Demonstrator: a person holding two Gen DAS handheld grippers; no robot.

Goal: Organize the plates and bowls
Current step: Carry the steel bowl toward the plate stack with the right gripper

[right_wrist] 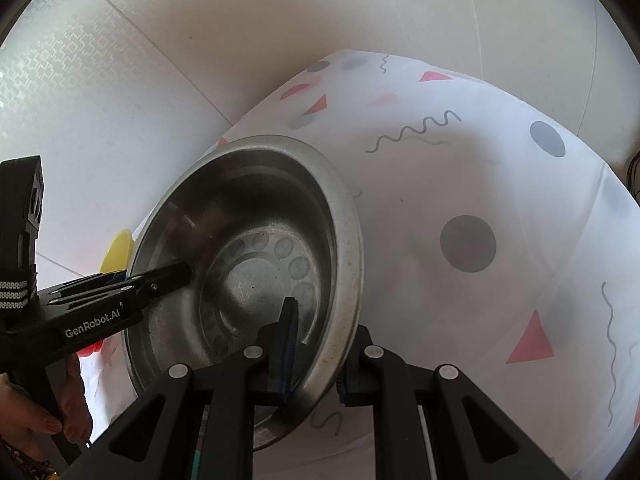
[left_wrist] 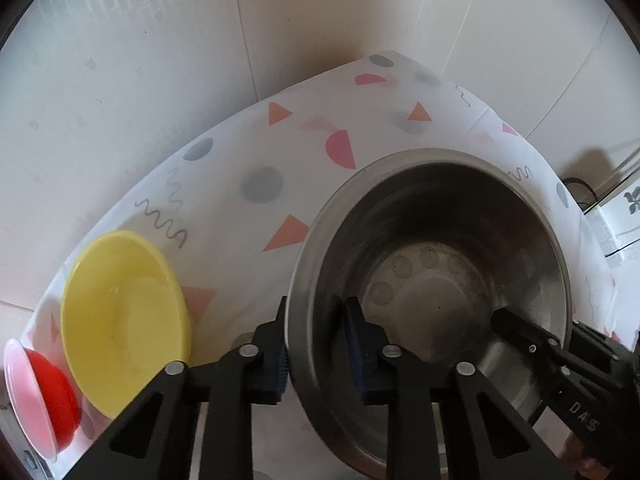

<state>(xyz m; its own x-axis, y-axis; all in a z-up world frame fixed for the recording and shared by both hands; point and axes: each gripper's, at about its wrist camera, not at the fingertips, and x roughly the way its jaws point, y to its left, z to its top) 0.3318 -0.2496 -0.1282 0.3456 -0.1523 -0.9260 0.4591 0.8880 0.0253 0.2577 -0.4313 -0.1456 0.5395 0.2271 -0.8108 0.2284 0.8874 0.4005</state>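
Steel bowl [left_wrist: 432, 240] rim clamped by both tools, left [left_wrist: 316, 344] marked "GenRobot.AI", right [right_wrist: 316, 356] "DAS"

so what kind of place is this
Probably a home kitchen or dining corner: a table under a patterned cloth, set against tiled walls, with a steel pot and plastic bowls on it.

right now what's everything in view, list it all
steel bowl: 1, grey metal, on the cloth, both claws on its rim
yellow bowl: 1, yellow, on the cloth left of the steel bowl
red bowl: 1, red with a pale rim, at the cloth's left edge
tablecloth: 1, white with coloured shapes, over the table
left claw: 1, black, shut on the steel bowl's near rim
right claw: 1, black, shut on the rim
hand: 1, holding the left claw's handle
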